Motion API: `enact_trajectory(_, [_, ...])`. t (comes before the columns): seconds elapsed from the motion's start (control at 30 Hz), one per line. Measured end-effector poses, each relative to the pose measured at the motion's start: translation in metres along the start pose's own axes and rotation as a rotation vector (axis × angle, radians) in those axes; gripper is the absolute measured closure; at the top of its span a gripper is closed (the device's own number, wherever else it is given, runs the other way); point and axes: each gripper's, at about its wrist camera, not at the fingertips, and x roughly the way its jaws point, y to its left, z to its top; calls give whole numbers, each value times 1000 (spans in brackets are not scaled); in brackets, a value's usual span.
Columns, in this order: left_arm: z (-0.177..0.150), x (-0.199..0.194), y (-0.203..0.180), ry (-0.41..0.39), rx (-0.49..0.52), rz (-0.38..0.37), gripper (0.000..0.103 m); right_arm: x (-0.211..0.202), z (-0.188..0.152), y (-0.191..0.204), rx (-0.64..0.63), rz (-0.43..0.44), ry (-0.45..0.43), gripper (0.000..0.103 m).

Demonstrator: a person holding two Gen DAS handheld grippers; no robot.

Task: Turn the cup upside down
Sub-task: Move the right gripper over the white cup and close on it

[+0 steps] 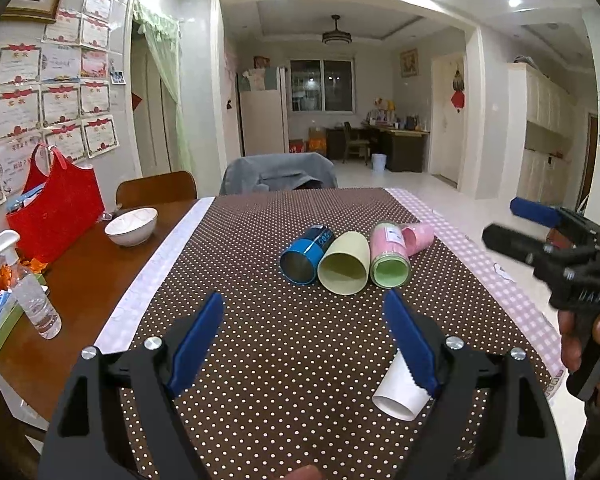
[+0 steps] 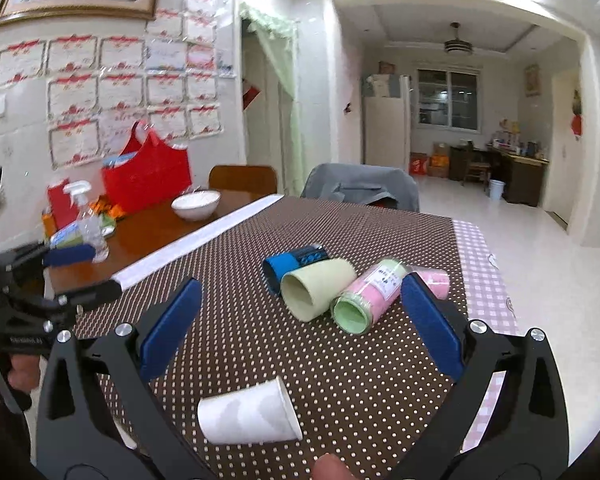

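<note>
A white paper cup [image 2: 248, 414] lies on its side on the dotted brown tablecloth [image 2: 340, 380], close in front of my right gripper [image 2: 300, 320], which is open and empty above it. In the left wrist view the same cup [image 1: 400, 394] lies partly behind the right finger of my open, empty left gripper [image 1: 304, 340]. Further back several cups lie on their sides in a row: blue [image 1: 306, 256], pale yellow [image 1: 345, 268], pink with green inside [image 1: 390, 262], and a small pink one [image 1: 418, 238].
A white bowl [image 1: 132, 226], red bag [image 1: 56, 208] and spray bottle [image 1: 28, 292] stand on the bare wooden table part at left. Chairs [image 1: 278, 178] stand at the far edge. The table's right edge has pink checked cloth [image 1: 496, 280].
</note>
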Motion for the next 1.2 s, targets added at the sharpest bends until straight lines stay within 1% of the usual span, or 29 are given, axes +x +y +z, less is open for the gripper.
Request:
enact_trajectory(0.17, [-4, -8, 0, -11, -11, 5, 22, 3, -6, 6, -73, 63, 59, 6])
enact_trajectory(0.3, [-10, -12, -1, -14, -17, 6, 22, 0, -9, 9, -122, 79, 72, 6])
enact_trajectory(0.47, [-16, -18, 1, -29, -21, 19, 22, 0, -16, 22, -285, 88, 103, 6])
enact_trajectory(0.6, [-21, -21, 5, -30, -37, 25, 22, 2, -23, 32, -411, 130, 150, 6])
enact_trajectory(0.77, [-29, -23, 7, -23, -42, 31, 22, 12, -37, 49, -583, 194, 243, 6])
enact_trajectory(0.93, [-31, -21, 11, -26, -54, 19, 22, 28, -49, 67, -759, 246, 354, 6])
enact_trajectory(1.07, [-34, -17, 11, -18, -57, 19, 22, 39, -57, 77, -850, 304, 428, 6])
enact_trajectory(1.2, [-37, -14, 13, -7, -67, 16, 22, 51, -67, 85, -959, 334, 508, 6])
